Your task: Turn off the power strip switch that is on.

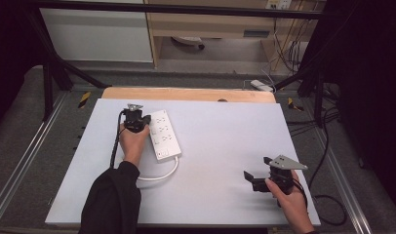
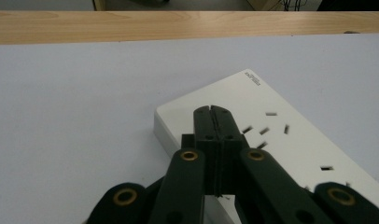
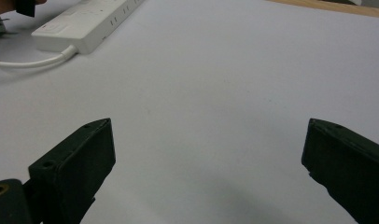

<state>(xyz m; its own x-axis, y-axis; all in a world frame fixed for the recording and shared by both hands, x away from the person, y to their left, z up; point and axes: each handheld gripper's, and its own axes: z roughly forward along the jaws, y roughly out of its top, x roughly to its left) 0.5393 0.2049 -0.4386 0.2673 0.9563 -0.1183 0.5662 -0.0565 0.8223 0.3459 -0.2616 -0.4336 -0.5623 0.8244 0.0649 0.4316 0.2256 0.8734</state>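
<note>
A white power strip [image 1: 164, 134] lies on the pale table sheet [image 1: 225, 141], left of the middle, and its white cable [image 1: 162, 176] curls toward the front. My left gripper [image 1: 145, 119] hovers at the strip's left side, jaws pressed together with nothing between them. In the left gripper view the shut tips [image 2: 211, 110] sit over the strip's [image 2: 281, 126] corner, beside its sockets; I cannot tell whether they touch it. My right gripper [image 1: 257, 168] rests near the front right, open and empty. In the right gripper view its jaws [image 3: 208, 123] stand wide over bare sheet, with the strip [image 3: 85, 23] far off.
A wooden table edge [image 1: 186, 93] runs along the back of the sheet. Black frame bars [image 1: 49, 68] stand at both back corners. Cables [image 1: 327, 195] and a white adapter [image 1: 262, 85] lie on the floor to the right and behind.
</note>
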